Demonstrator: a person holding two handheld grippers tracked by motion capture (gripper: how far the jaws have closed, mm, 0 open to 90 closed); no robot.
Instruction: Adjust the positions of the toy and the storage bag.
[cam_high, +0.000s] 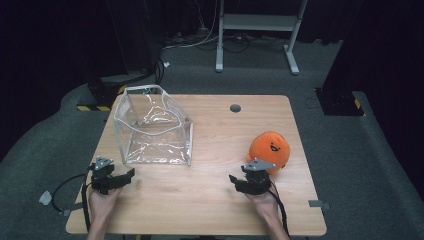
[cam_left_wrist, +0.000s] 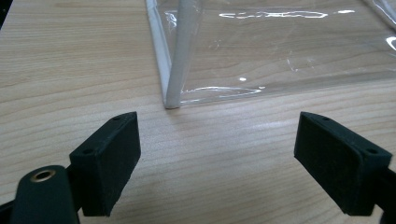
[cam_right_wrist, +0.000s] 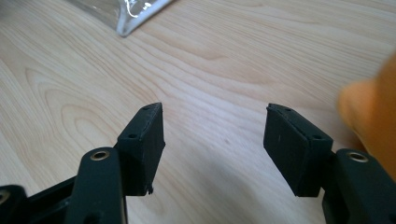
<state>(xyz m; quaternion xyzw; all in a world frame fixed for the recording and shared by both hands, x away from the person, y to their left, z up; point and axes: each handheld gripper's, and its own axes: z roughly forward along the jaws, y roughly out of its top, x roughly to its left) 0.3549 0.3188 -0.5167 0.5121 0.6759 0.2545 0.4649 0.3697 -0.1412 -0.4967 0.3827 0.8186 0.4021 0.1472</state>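
Two grippers: one in each of the person's hands, both low over the near part of the wooden table (cam_high: 215, 150), well apart from each other.
Left gripper (cam_high: 131, 173): jaws spread wide, nothing between them but bare wood; in the left gripper view (cam_left_wrist: 217, 154) the pads stand far apart and touch nothing.
Clear bag (cam_high: 152, 125): a see-through plastic pouch with white piping, standing open just ahead of the left gripper; in the left gripper view its near bottom corner (cam_left_wrist: 172, 100) sits just beyond the gap between the jaws, apart from both pads.
Right gripper (cam_high: 233, 178): jaws parted, less wide than the left pair, gripping nothing; in the right gripper view (cam_right_wrist: 214, 135) only the wood shows between the pads.
Orange plush toy (cam_high: 270, 149): a round soft toy with a dark face mark, just beyond and to the outer side of the right gripper; in the right gripper view its blurred orange edge (cam_right_wrist: 373, 107) lies beside the right-hand jaw, outside the gap, and whether it brushes that jaw I cannot tell.
Bag seen from the right gripper: one white-edged corner (cam_right_wrist: 126, 11) far ahead and to the left of its jaws.
Hands: left hand (cam_high: 102, 200) and right hand (cam_high: 264, 202) each wrapped behind its gripper at the near table edge.
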